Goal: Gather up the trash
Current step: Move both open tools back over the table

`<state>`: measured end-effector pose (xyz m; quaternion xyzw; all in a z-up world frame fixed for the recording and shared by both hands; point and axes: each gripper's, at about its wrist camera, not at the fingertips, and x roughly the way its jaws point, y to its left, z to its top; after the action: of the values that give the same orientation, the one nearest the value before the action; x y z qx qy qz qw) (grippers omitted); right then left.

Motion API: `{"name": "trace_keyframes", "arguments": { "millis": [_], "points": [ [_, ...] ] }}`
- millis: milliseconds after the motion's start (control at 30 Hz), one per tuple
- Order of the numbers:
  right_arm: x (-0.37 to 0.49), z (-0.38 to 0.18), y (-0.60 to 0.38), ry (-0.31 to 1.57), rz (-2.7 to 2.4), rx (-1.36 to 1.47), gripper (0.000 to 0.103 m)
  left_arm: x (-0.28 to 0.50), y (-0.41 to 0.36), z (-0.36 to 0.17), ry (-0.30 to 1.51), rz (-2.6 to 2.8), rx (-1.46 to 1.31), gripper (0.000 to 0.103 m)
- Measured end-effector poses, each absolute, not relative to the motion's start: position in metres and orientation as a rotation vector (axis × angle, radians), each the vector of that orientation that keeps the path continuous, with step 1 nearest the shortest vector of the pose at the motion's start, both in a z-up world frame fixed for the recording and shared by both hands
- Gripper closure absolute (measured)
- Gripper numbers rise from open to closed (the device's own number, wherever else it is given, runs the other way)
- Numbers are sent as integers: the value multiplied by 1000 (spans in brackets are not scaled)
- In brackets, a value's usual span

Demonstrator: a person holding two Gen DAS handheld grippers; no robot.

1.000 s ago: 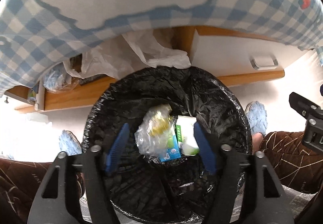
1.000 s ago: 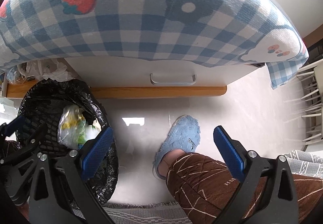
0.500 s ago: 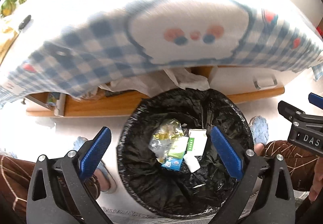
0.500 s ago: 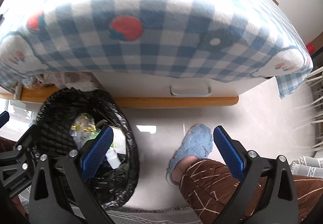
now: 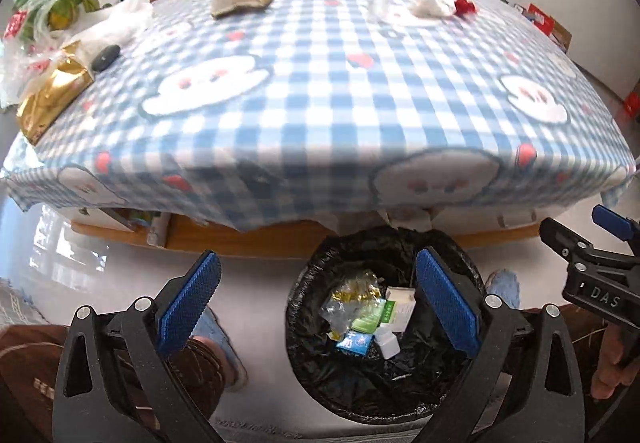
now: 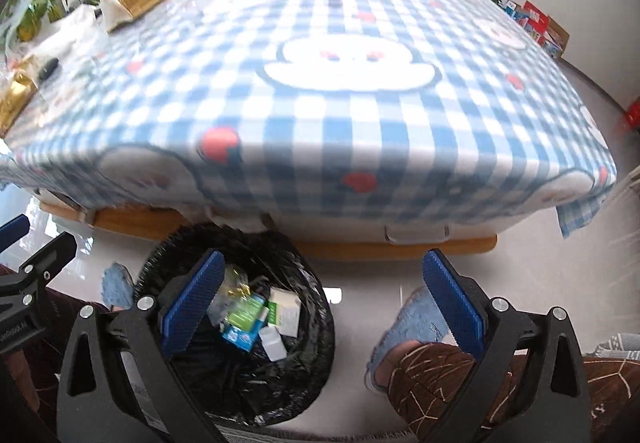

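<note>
Below the left gripper [image 5: 316, 301], jaws spread wide and empty, trash [image 5: 366, 317] is seen in the bin [image 5: 304, 355]; right gripper [image 6: 324, 297] likewise spread, empty.

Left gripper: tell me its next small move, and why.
Probably forward over the table toward the gold wrapper at its left edge. The left gripper has just been opening and holds nothing; the trash it carried lies in the black-lined bin. The crumpled white paper and red scrap suit the right gripper, also open.
</note>
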<state>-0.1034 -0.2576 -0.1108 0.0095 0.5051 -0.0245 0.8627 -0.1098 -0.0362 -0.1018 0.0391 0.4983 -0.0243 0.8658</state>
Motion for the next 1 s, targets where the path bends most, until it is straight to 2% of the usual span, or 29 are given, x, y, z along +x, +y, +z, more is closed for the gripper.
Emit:
{"name": "trace_keyframes", "arguments": {
  "millis": [533,1000],
  "points": [
    [-69,-24,-245,846,-22,58,8,-78,-5,-49,948,-29,31,7],
    [3,-22,-232,845,2,54,8,10,26,-34,942,7,-42,7]
  ]
}}
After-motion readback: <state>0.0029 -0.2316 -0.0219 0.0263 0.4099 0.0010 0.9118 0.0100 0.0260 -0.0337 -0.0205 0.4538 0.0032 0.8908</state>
